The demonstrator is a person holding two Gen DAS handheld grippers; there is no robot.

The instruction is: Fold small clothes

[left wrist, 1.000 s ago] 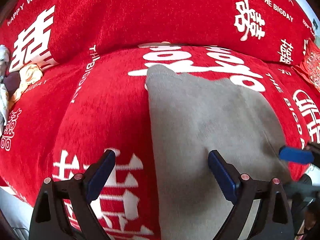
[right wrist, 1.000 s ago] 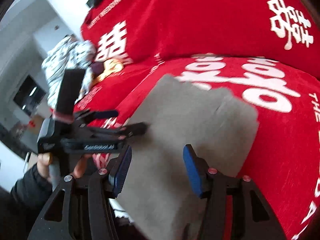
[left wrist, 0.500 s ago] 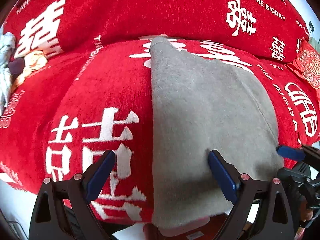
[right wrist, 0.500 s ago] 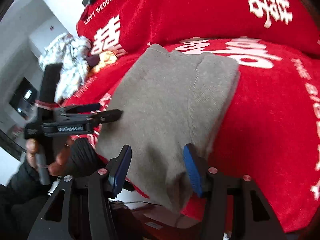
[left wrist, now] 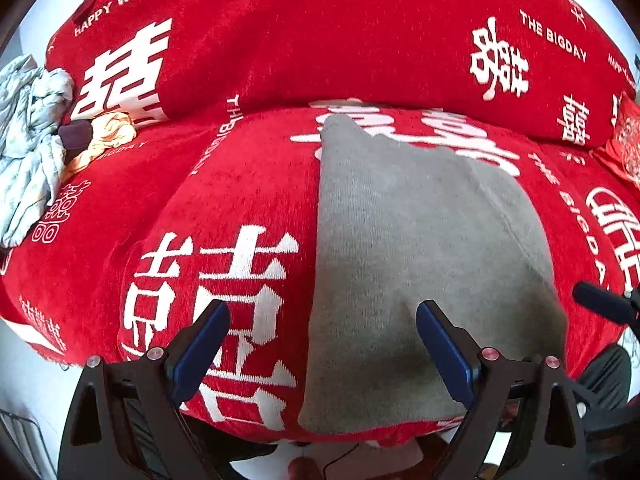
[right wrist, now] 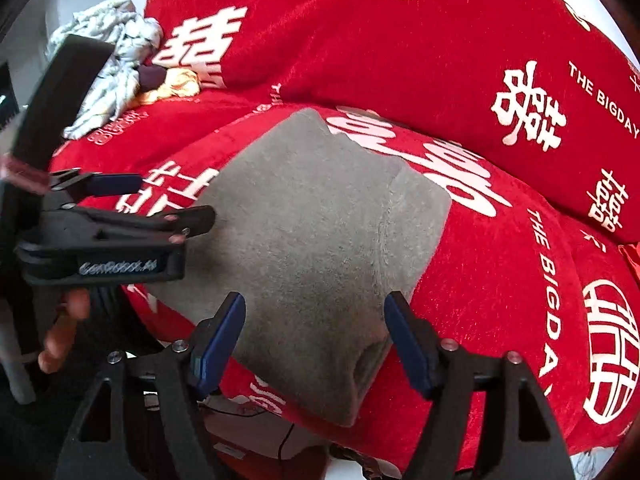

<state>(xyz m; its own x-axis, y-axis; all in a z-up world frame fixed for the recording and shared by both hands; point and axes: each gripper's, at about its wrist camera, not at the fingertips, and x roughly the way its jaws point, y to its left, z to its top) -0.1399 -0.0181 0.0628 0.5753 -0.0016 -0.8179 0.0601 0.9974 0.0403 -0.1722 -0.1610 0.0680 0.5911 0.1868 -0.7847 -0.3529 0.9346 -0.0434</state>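
A grey knitted garment (left wrist: 424,248) lies folded flat on the red seat cushion, its near edge hanging over the cushion's front. My left gripper (left wrist: 322,340) hovers open over the garment's left edge, pads clear of the cloth. My right gripper (right wrist: 314,336) hovers over the garment's (right wrist: 320,232) near right corner. Its jaws are opening; the cloth lies below and between them but is not pinched. The right wrist view also shows the left gripper (right wrist: 176,198) at the garment's left side, held by a hand (right wrist: 60,332). One blue fingertip (left wrist: 600,304) of the right gripper shows at the left wrist view's right edge.
The sofa (left wrist: 360,40) wears a red cover with white lettering; its backrest rises behind the seat. A pile of other clothes (left wrist: 32,140), pale patterned, yellow and dark, sits at the far left of the seat. A red cushion (left wrist: 624,148) lies at the right. Floor and cables show below the seat's front.
Both grippers have drawn back from the garment toward the seat's front edge. The right gripper's jaws stand wider than before and it has swung round to the right. The garment lies still.
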